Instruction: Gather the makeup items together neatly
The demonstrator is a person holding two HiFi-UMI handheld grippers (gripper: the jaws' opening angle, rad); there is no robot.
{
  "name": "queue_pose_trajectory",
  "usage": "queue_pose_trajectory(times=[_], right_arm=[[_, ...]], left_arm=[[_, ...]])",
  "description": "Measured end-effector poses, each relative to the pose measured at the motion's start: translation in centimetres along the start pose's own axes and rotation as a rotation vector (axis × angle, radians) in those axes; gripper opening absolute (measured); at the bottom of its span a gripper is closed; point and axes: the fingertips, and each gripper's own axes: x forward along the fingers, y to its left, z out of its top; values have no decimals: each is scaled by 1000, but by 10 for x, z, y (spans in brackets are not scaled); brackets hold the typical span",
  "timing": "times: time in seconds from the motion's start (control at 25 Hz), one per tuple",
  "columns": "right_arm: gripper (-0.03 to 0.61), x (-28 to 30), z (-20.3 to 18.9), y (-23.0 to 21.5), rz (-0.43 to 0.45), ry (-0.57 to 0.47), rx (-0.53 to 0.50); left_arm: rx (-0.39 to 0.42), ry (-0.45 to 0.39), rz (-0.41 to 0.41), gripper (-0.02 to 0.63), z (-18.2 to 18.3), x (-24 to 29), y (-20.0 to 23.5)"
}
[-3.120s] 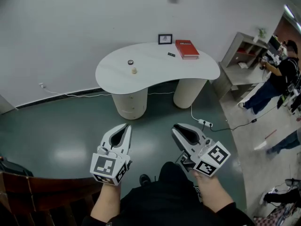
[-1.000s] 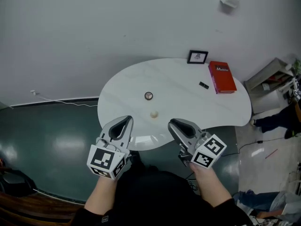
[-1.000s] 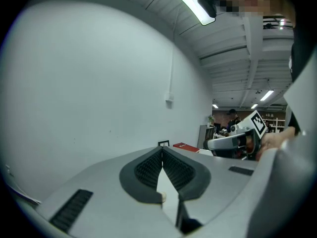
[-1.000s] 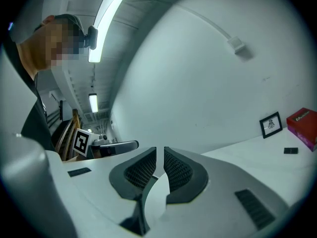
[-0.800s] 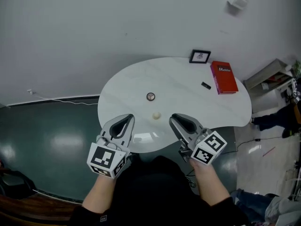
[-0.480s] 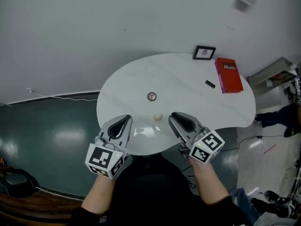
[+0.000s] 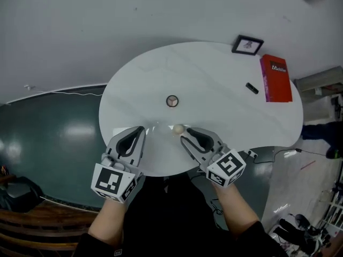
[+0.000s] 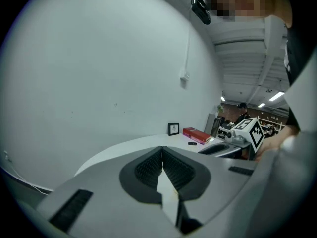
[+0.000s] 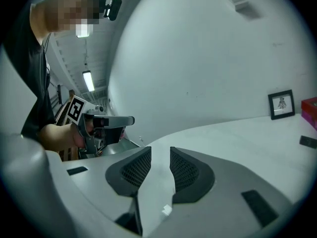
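On the white kidney-shaped table lie a small round dark compact, a cream ball-shaped item and, far right, a short black stick. My left gripper hangs over the table's near edge, left of the cream item, its pads pressed together on nothing. My right gripper sits just below and right of the cream item. Its jaws are opening, with a narrow gap and nothing between them.
A red book and a small framed picture lie at the table's far right, also seen from the left gripper as the book and the frame. A white wall stands behind the table. Dark green floor surrounds it.
I have come closer: both grippers now reach over the table's near edge, close to the cream item. The right jaws, shut before, have parted.
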Motion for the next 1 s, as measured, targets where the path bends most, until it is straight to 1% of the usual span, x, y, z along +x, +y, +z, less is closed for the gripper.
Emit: queue_pose_trajectory(times=[0.16,0.32,0.48,0.64,0.72,0.8,1.0], right_arm=[[106,15,-31,-9,-4,50,-6],[124,27,-51,-18,-16,88,-26],[144,37,-66,-26,-46,136,-88],[146,48,-87,-36,-76,221,-172],[147,53,-98,-35,-73,264,-207],[152,57,-103,-35,-78,289,-223],[142,59,-96,-42,-120,330,-230]], left_arm=[[-20,25,-3,11,-24,13,-2],[-38,54,-3,11,-43,19,-2],[-52,66,1,11,-50,18,-5],[-48,54,3,11,-36,14,-8],[-27,47,11,11,-25,7,-9],[-4,39,24,11,-16,0,-7],[-24,21,34,11,2,-13,-2]])
